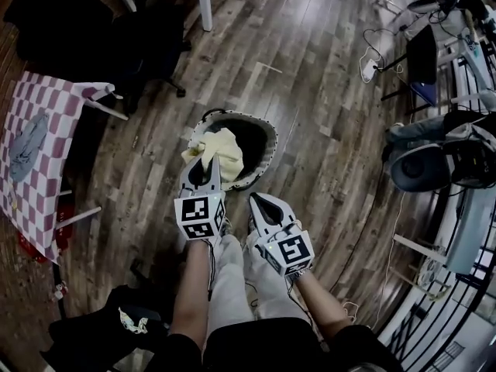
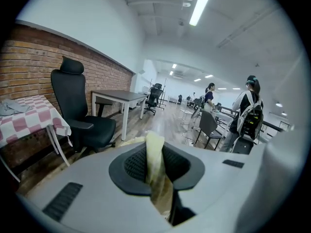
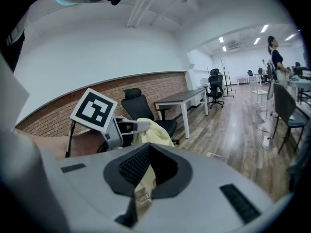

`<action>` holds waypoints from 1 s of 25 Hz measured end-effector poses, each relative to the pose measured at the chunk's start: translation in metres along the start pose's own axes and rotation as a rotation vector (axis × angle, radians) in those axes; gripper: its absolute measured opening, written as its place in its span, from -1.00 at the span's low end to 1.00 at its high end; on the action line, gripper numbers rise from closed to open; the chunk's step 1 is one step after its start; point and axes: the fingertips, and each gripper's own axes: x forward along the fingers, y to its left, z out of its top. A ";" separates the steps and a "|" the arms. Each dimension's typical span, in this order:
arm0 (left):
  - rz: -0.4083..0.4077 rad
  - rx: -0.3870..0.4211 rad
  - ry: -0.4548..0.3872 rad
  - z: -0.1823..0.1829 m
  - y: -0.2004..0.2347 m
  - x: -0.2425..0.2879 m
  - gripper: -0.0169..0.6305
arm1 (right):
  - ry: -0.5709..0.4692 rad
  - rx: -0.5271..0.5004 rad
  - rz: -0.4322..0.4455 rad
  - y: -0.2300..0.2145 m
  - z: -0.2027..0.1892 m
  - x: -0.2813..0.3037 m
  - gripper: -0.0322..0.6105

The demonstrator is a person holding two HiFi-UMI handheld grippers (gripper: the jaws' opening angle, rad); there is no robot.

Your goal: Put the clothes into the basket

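A dark plank floor (image 1: 310, 91) ran through the long office, past a brick wall (image 2: 29, 67) and a checked counter (image 1: 46, 138). The basket (image 1: 270, 147) stood on the floor. Over it hung the yellow garment (image 1: 223, 149), clenched in the left gripper (image 1: 211, 165) fingers. The right gripper (image 1: 260, 201) fingers were closed together nearby.

Bright overhead strip lights (image 2: 200, 6); fisheye warp, dark vignetted corners.

Under me, the wooden floor (image 1: 310, 91) carries the basket (image 1: 267, 134), a black office chair (image 1: 147, 45) and a dark heap (image 1: 101, 332).
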 end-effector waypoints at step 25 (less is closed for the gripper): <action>-0.004 -0.034 0.162 -0.163 0.024 0.024 -0.76 | 0.102 0.040 -0.005 -0.020 -0.087 0.037 -0.87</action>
